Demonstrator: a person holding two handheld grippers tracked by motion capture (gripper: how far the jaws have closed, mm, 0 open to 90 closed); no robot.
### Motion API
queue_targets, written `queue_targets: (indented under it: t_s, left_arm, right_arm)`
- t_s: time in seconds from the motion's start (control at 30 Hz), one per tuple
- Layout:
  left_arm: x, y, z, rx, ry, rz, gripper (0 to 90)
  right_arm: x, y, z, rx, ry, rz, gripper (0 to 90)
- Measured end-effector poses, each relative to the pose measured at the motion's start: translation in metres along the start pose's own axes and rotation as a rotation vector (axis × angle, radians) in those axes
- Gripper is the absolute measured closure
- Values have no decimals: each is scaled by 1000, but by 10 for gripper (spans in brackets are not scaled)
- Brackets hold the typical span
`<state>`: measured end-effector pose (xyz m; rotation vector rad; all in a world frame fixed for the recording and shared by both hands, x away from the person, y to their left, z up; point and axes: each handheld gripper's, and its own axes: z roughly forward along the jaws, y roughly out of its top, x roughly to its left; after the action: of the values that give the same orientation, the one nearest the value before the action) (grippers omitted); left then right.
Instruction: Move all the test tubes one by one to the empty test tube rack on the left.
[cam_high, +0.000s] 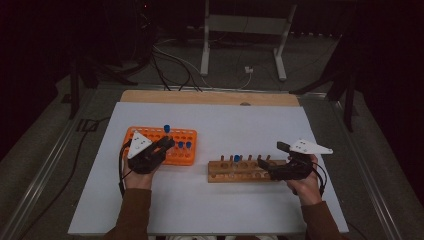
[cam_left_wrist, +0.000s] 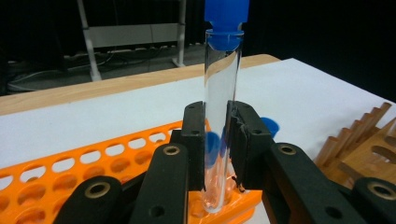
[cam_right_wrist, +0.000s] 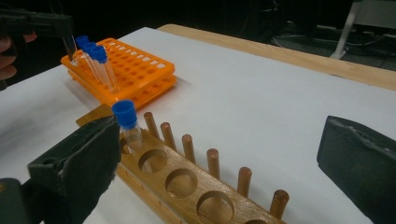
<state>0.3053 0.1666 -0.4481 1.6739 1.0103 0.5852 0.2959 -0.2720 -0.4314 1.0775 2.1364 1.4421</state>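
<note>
Clear glass with a blue cap, the test tube (cam_left_wrist: 222, 121) stands upright between the pads of the left gripper (cam_left_wrist: 217, 140), which are clamped on its lower half; its foot is in a hole at the near corner of the orange rack (cam_left_wrist: 70, 172). From above, that gripper (cam_high: 162, 146) sits over the rack (cam_high: 186, 158) on the white table (cam_high: 240, 125), with 2 more capped tubes (cam_high: 185, 144) just beside it. The right gripper (cam_high: 267, 167) rests at the right end of the wooden rack (cam_high: 235, 172), its jaws wide apart around nothing, and 1 blue-capped tube (cam_right_wrist: 127, 122) stands in that rack's far hole.
</note>
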Motion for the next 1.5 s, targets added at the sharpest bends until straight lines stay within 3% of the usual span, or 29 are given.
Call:
queue_targets:
  t_s: [0.5,0.8,1.1,1.27,1.5]
  left_arm:
    - [15,-17,9,9,82,-45,778]
    - [18,-24,17,14,76,-68,778]
    - [16,-31,25,80,76,-48,777]
    - [11,-37,26,159,91,4,777]
    - [6,-39,24,205,108,42,780]
  right_arm:
    - [1,0,0,0,1,-1,0]
    - [-1,0,-1,-4,5,4,0]
    - [1,0,1,3,17,-5,1]
    - [1,-1,1,7,17,-5,1]
    - [3,-3,3,16,23,-12,1]
